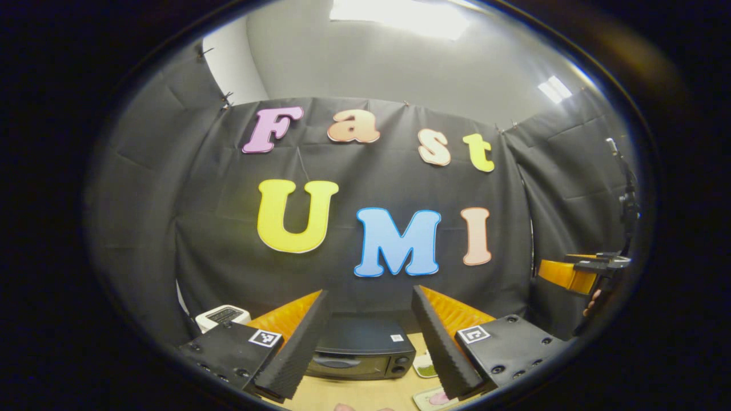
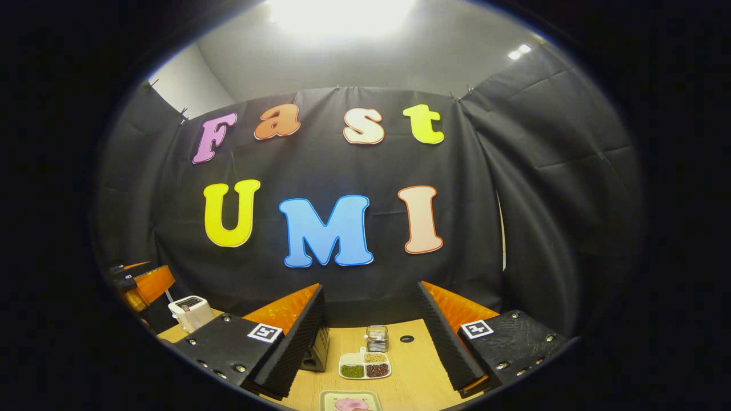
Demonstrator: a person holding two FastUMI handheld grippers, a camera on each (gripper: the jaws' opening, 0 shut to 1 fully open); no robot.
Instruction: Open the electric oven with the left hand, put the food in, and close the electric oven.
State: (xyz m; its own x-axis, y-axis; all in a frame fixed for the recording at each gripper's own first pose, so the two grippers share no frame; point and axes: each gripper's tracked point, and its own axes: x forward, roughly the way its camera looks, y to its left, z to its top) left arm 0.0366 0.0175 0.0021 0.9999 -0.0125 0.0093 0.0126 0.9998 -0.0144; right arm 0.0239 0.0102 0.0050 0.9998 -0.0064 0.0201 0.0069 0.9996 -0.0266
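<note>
Two grippers hang high above the wooden surface [image 2: 411, 365], each with its fingers spread wide and nothing between them: the left gripper [image 1: 370, 337] frames the electric oven [image 1: 361, 354] at the bottom centre of the left gripper view, and the right gripper [image 2: 370, 337] looks down on a divided dish [image 2: 365, 365] of grains at the bottom centre of the right gripper view, with a small tray [image 2: 349, 401] carrying a pink food piece at the very bottom edge. The oven sits closed, its dark door facing forward with a long handle across the top and knobs at its right. It looks like a rigid, heavy box that should stay put; the handle is probably the place to pinch, and the hinged door likely swings down. The food looks light and soft, so its tray rim seems the safer hold.
</note>
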